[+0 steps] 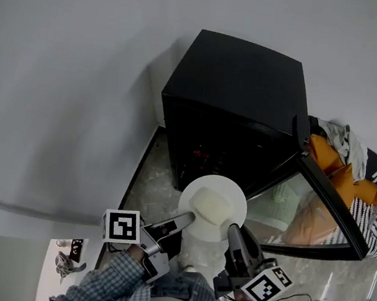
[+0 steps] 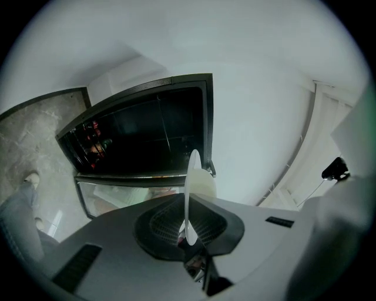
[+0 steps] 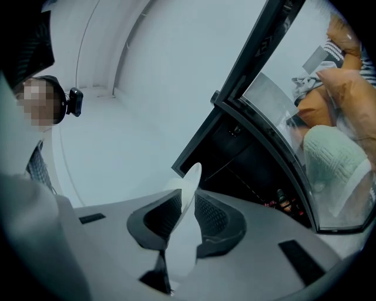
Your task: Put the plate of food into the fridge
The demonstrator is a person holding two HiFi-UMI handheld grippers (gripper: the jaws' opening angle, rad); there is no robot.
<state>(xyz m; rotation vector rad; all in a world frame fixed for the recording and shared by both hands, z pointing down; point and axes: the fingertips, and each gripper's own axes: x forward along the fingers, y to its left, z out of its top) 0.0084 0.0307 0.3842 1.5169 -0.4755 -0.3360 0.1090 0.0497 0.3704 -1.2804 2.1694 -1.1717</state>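
Note:
A white plate (image 1: 227, 187) with a pale block of food (image 1: 213, 206) hangs level in front of the black fridge (image 1: 240, 84), whose glass door (image 1: 320, 208) stands swung open to the right. My left gripper (image 1: 189, 218) is shut on the plate's left rim, and my right gripper (image 1: 234, 229) is shut on its right rim. In the left gripper view the plate (image 2: 192, 170) shows edge-on between the pads of the left gripper (image 2: 189, 226). In the right gripper view the plate's rim (image 3: 191, 179) runs between the pads of the right gripper (image 3: 185, 211).
Bottles (image 1: 201, 157) show dimly in the dark fridge interior. Orange cushions and striped cloth (image 1: 354, 171) lie at the right, behind the open door. The fridge stands on a marbled floor (image 1: 152, 183) against a white wall. A thin cable (image 1: 299, 300) lies on the floor at lower right.

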